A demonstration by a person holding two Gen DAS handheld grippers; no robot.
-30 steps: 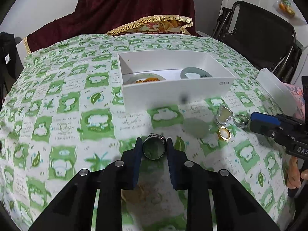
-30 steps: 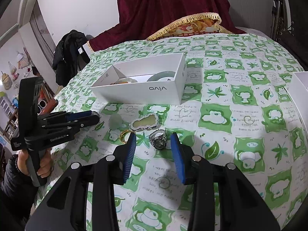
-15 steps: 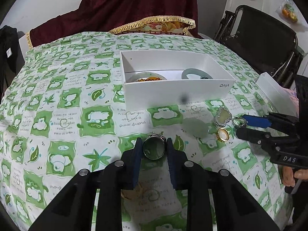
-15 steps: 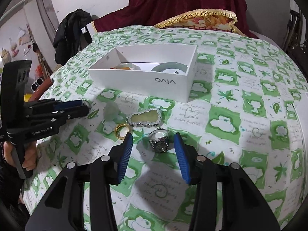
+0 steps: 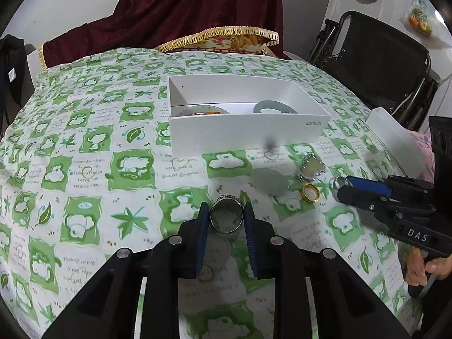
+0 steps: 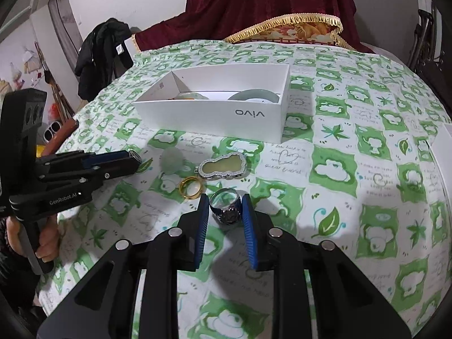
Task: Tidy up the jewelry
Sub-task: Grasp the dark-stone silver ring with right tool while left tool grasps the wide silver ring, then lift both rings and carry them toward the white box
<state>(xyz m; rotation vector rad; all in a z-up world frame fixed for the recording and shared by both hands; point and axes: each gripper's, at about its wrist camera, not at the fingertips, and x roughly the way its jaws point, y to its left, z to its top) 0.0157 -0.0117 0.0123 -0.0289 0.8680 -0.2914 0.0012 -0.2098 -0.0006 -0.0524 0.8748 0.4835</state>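
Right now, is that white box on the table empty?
No. The open white box already holds a pale green bangle and a small dish with something orange.

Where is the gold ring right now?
In the right wrist view the gold ring lies on the tablecloth, just left of the right tongs, below the silver-framed pendant.
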